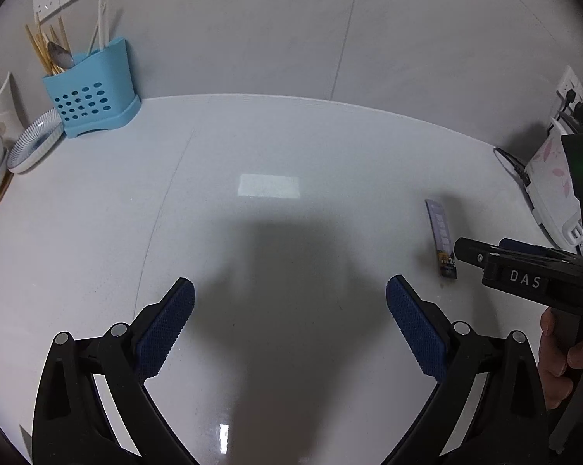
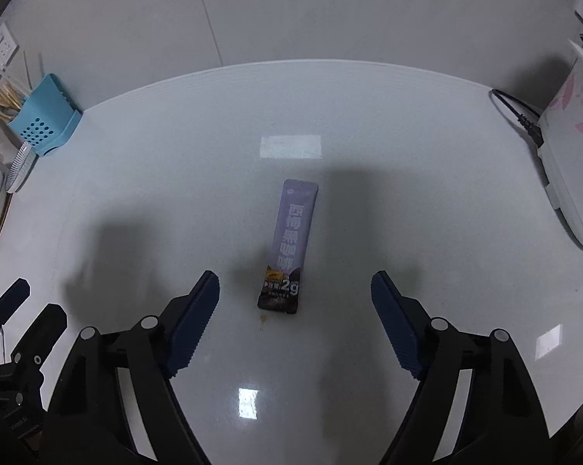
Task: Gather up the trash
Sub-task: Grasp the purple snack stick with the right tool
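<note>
right gripper (image 2: pixel 295 298) hovers low, jaws spread wide, aimed at the purple sachet (image 2: pixel 289 244) lying flat mid-surface just ahead of its tips. left gripper (image 1: pixel 290 310) hangs alongside, jaws released, over bare surface (image 1: pixel 252 147).

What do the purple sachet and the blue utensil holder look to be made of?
Purple sachet: probably thin plastic or foil laminate; it lies flat, with printed lettering and a dull sheen. Blue utensil holder: apparently moulded plastic; uniform matte colour, rounded edges and punched drain holes.
</note>
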`<control>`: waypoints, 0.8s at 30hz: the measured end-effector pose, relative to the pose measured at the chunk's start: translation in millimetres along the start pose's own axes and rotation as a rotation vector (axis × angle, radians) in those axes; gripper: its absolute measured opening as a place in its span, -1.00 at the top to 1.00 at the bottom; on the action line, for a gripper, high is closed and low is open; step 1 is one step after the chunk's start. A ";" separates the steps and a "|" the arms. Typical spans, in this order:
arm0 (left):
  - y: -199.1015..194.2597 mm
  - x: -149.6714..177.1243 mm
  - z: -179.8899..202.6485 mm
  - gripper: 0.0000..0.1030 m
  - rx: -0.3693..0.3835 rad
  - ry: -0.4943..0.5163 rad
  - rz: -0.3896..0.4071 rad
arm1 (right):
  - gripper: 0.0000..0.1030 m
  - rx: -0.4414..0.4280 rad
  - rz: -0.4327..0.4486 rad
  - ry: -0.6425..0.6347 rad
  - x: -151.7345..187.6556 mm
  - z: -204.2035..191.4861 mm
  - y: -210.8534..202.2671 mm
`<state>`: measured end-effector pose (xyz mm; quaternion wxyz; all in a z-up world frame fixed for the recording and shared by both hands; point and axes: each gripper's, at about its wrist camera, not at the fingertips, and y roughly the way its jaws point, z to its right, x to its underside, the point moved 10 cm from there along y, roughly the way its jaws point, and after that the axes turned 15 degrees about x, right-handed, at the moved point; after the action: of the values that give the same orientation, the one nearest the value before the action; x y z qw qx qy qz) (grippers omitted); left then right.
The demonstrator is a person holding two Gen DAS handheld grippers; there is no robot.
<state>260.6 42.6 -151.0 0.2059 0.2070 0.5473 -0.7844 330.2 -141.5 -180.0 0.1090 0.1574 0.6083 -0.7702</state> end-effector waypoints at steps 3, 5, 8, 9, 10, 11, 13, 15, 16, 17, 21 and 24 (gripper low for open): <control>11.4 -5.6 -7.0 -0.89 -0.011 -0.007 -0.015 | -0.37 -0.005 -0.044 0.011 -8.7 -2.4 17.5; 17.7 -9.3 -12.1 -0.88 -0.020 -0.009 -0.023 | -0.30 -0.004 -0.067 0.013 -11.6 -3.6 26.2; 26.8 -13.7 -19.4 -0.88 -0.026 -0.017 -0.039 | -0.19 -0.009 -0.100 0.019 -15.3 -5.3 37.9; 29.5 -14.9 -21.6 -0.88 -0.031 -0.017 -0.044 | -0.12 -0.008 -0.105 0.021 -16.3 -7.6 39.6; 32.0 -16.0 -24.2 -0.88 -0.035 -0.016 -0.049 | -0.09 -0.008 -0.115 0.023 -16.3 -7.8 42.3; 34.6 -17.0 -26.0 -0.88 -0.036 -0.016 -0.054 | -0.04 -0.003 -0.125 0.023 -16.0 -7.4 44.7; 40.2 -18.5 -29.1 -0.88 -0.037 -0.019 -0.066 | 0.00 0.007 -0.125 0.025 -17.5 -6.0 46.6; 44.4 -20.3 -31.6 -0.88 -0.039 -0.022 -0.072 | 0.14 0.018 -0.134 0.023 -17.7 -5.0 47.5; 46.4 -20.6 -32.6 -0.88 -0.038 -0.023 -0.075 | 0.20 0.028 -0.139 0.019 -17.3 -4.0 47.7; 48.0 -20.4 -32.8 -0.88 -0.037 -0.023 -0.078 | 0.32 0.037 -0.142 0.014 -16.8 -3.5 47.8; 52.6 -19.8 -33.8 -0.88 -0.039 -0.025 -0.090 | 0.64 0.056 -0.152 0.001 -13.8 -2.9 47.6; 53.4 -19.5 -34.1 -0.88 -0.037 -0.026 -0.093 | 0.70 0.052 -0.147 0.005 -12.5 -1.3 46.5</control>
<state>309.5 59.7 -192.4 0.1803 0.1671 0.5680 -0.7855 358.6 -151.4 -217.6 0.0466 0.1172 0.5983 -0.7913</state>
